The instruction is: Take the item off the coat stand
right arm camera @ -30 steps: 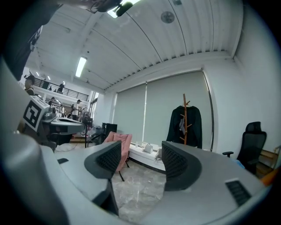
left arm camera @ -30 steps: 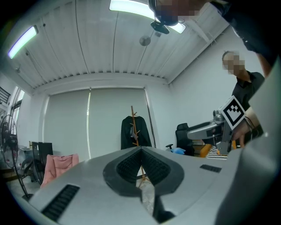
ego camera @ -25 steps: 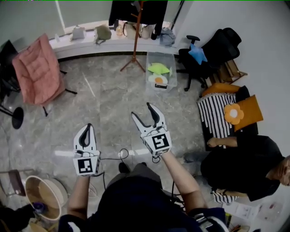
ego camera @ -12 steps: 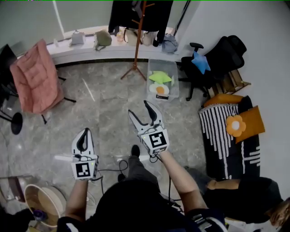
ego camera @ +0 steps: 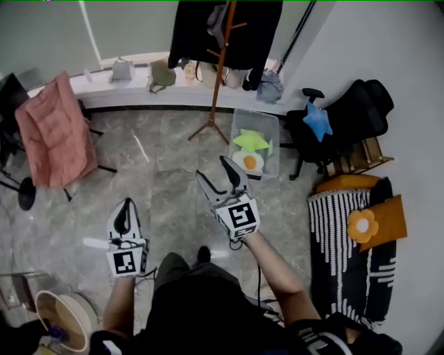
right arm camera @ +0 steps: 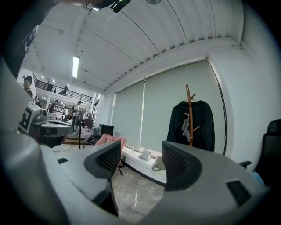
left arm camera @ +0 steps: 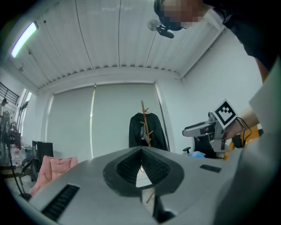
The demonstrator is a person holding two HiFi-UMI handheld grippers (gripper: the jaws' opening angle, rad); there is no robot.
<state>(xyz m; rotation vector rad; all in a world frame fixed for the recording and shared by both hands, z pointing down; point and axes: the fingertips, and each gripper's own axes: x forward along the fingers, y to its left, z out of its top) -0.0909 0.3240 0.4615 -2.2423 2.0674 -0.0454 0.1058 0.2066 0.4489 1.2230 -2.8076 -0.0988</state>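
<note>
Nearest you, your left hand-held gripper [ego camera: 126, 206] hangs low with its jaws pressed together on nothing, probably just idle at your side. Your right hand-held gripper [ego camera: 214, 170] is held higher and further forward, jaws spread and empty, aimed at the far wall, which reads as readiness for a grab. Open floor [ego camera: 166, 159] lies ahead of both. Past it, a clear bin [ego camera: 268, 126] of soft toys sits just beside the foot of the coat stand [ego camera: 219, 76]. The black coat [ego camera: 191, 35] hangs from the stand's upper pegs, with a small grey thing [ego camera: 216, 19] on a peg; both are well apart from your grippers, so closing in comes first.
</note>
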